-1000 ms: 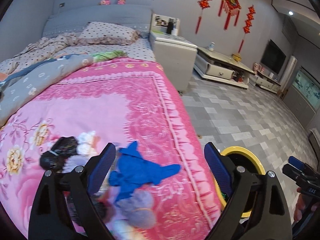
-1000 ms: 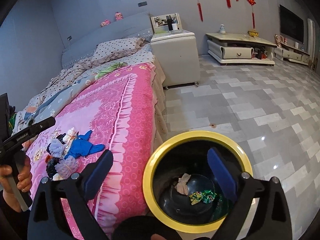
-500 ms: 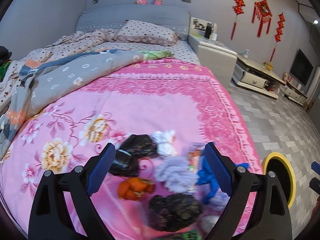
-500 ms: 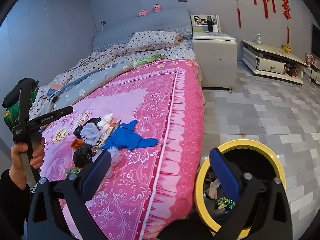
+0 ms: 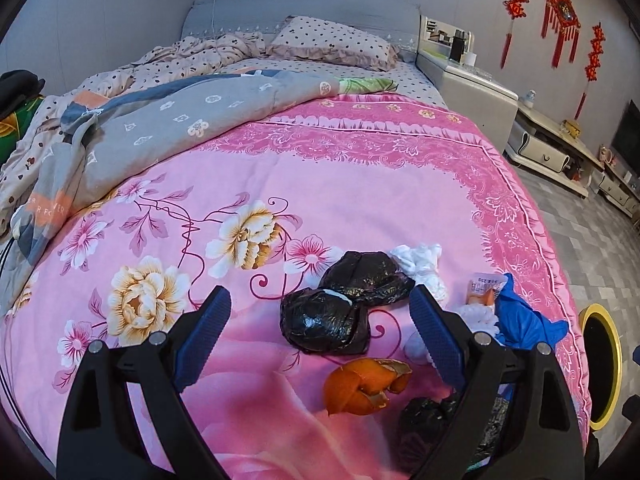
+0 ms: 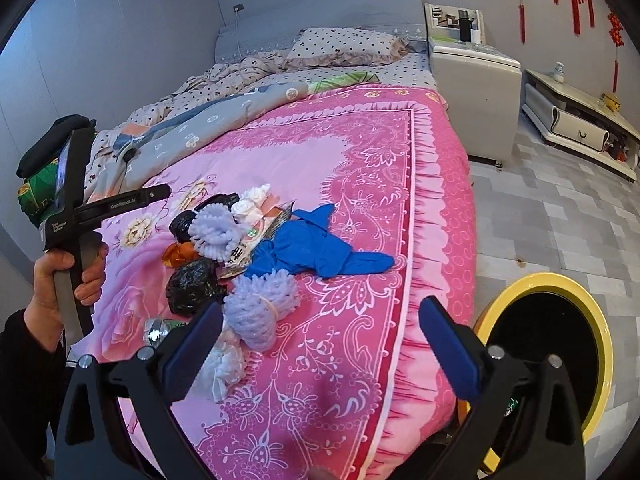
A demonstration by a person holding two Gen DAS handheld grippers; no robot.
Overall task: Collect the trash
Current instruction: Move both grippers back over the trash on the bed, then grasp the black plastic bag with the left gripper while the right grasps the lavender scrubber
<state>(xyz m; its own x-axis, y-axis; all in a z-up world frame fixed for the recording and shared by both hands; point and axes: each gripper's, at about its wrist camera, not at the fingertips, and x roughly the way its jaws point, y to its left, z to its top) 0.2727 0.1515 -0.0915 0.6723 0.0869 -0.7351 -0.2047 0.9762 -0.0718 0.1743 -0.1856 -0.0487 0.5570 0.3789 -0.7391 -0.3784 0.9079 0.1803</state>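
Note:
Trash lies in a heap on the pink floral bedspread point(image 5: 280, 184). Two crumpled black bags point(image 5: 326, 320) sit between and just ahead of the fingers of my open left gripper point(image 5: 318, 322), with an orange peel point(image 5: 362, 386) below them. White tissue point(image 5: 420, 260), a blue glove point(image 5: 524, 320) and another black bag point(image 5: 424, 416) lie to the right. In the right wrist view, the blue glove point(image 6: 316, 248), lilac fluffy balls point(image 6: 260, 308) and a black bag point(image 6: 192, 286) lie ahead of my open, empty right gripper point(image 6: 316, 344). The yellow-rimmed bin point(image 6: 560, 344) stands on the floor beside the bed.
A grey quilt point(image 5: 160, 120) and spotted pillow point(image 5: 332, 40) fill the bed's far end. A white nightstand point(image 6: 476, 80) and low cabinet point(image 6: 580, 128) stand along the wall on the tiled floor point(image 6: 560, 208). A hand point(image 6: 60, 280) holds the left gripper's handle.
Both views swung left from the bin toward the trash pile on the bed. The left gripper has come over the black bags; the bin slid to the right edge.

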